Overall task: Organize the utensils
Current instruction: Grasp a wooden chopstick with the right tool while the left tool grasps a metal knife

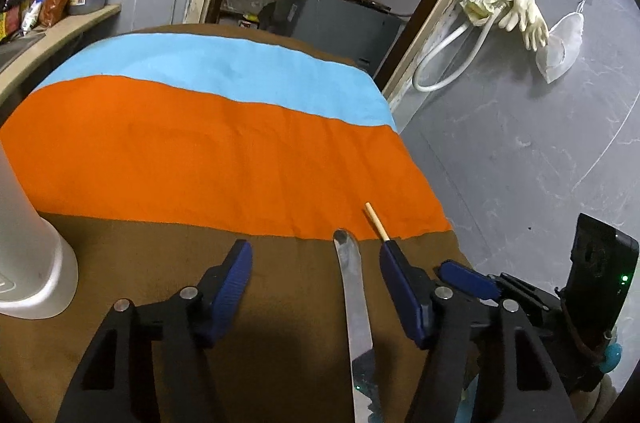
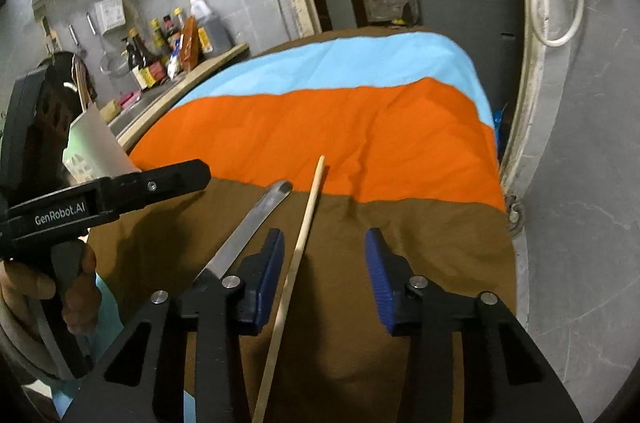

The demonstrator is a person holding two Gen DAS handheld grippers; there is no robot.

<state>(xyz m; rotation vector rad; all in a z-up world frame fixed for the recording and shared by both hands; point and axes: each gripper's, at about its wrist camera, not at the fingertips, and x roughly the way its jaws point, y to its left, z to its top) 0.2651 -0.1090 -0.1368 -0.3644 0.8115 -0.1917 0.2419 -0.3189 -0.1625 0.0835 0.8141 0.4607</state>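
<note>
Kitchen corner, grey walls; table covered by a cloth (image 1: 224, 151) in brown, orange and blue bands. Bottles (image 2: 172, 39) on a side counter. White holder (image 1: 28, 247) stands on the brown band at far left.

Left gripper (image 1: 316, 255): jaws spread, nothing between the pads. A metal utensil (image 1: 354, 295) lies flat on the brown band between its fingers, nearer the right one, not touched.

Right gripper (image 2: 325, 255): jaws spread, released. Chopstick (image 2: 298, 255) lies between its fingers, just beside the left pad; contact cannot be told. Tip reaches onto the orange band. Utensil and chopstick lie near each other, apart.
</note>
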